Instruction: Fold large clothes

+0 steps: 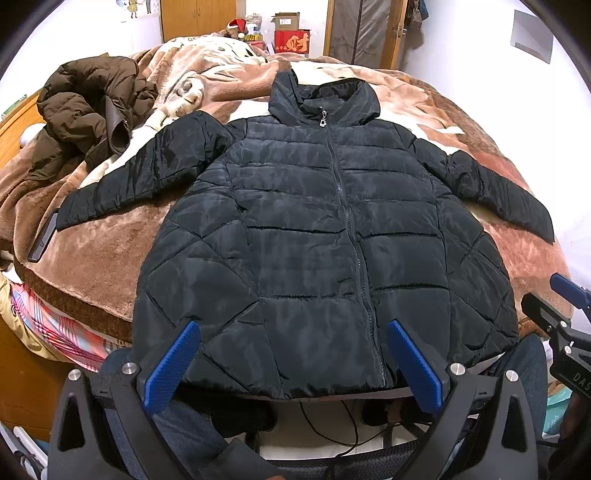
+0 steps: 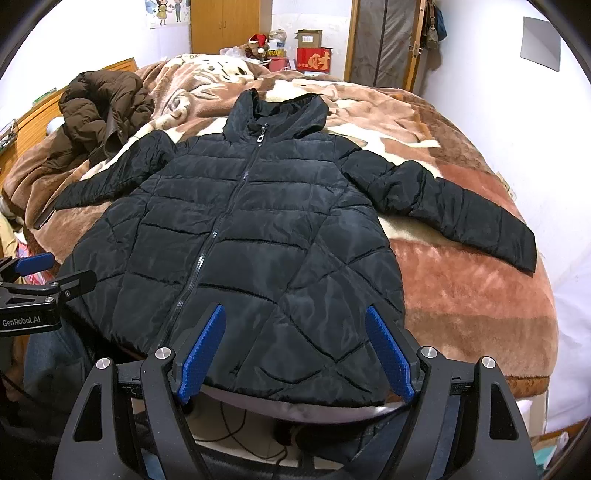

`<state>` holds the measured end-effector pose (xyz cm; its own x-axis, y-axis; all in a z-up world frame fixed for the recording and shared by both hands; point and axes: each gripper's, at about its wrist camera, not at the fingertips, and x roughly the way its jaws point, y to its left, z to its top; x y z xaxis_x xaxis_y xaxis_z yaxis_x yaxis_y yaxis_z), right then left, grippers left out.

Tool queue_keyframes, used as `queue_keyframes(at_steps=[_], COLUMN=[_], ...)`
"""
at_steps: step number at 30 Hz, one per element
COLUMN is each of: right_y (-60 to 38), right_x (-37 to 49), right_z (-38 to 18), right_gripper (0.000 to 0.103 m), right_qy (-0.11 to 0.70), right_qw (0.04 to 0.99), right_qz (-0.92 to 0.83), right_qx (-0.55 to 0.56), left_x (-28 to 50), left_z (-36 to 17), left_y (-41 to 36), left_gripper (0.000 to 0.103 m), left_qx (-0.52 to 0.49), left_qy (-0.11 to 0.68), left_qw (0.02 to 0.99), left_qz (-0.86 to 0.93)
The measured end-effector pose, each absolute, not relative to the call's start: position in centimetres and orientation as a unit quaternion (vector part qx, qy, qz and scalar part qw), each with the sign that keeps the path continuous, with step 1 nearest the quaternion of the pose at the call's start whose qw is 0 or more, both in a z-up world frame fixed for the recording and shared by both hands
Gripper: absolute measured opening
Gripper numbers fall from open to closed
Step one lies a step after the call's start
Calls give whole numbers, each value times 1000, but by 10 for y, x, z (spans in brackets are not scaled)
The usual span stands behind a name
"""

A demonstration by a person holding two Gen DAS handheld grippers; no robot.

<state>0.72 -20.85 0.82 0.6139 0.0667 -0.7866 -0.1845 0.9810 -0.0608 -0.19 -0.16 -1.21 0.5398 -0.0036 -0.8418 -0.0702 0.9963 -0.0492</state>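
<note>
A black jacket (image 1: 314, 236) lies flat on its back on a bed, spread over a brown and cream blanket (image 1: 110, 258). Its zip is closed up to the collar, the hood (image 1: 325, 96) lies flat above the shoulders, and both sleeves stretch out to the sides. The hem reaches the near edge of the bed and hangs slightly over it.

The left tool (image 1: 291, 365) hovers above the hem near the zip, tilted downward, its blue pads (image 1: 171, 373) spread wide with nothing gripped between them. The right tool (image 2: 295, 350) hangs over the hem on the other side of the zip, likewise released and empty. Each tool shows at the edge of the other's view; they sit near each other without touching.

A brown coat (image 1: 88, 110) lies crumpled on the far left part of the blanket, just beside the end of the jacket's sleeve. A flat dark thing, possibly a phone (image 1: 44, 236), lies at that sleeve's cuff. Beyond the bed stand a red box (image 1: 291, 42) and a wooden wardrobe (image 1: 197, 16). Cables (image 1: 343, 424) run along the floor below the bed's edge.
</note>
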Motion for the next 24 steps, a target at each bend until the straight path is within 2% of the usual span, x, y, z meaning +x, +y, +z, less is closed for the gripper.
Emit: queue_keyframes(at_steps=[3, 24], right_y=[-203, -207], right_x=[3, 7], right_z=[-3, 7], right_gripper=[78, 78], right_qy=[434, 437], right_qw=[895, 894], right_qz=[71, 71], right_qx=[-68, -68], left_x=[-1, -3], left_z=[-11, -13], left_y=[-2, -3], left_gripper=[102, 102], left_qx=[-39, -42], left_qy=[480, 481], left_qw=[876, 875], left_qz=[20, 19])
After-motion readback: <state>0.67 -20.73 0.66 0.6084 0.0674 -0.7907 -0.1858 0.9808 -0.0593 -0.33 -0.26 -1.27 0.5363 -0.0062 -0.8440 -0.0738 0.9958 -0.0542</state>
